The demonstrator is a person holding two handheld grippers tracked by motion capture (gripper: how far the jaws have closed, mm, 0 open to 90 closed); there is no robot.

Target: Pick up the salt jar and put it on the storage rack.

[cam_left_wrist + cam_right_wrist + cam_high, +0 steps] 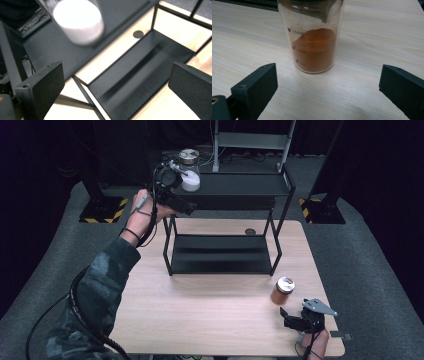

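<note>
The jar of orange powder [314, 37] stands upright on the table [210, 310], long axis vertical, lid up, just ahead of the right gripper [295, 317], whose jaws gape wide, empty. It is clear glass with printed volume marks, about half full. The left gripper [117, 87], jaws also spread, hovers just short of the white-filled jar [78, 21] on the black shelf's [240, 182] top tier.

High view overhead; both gripper views close, sharing table [215, 305].
</note>
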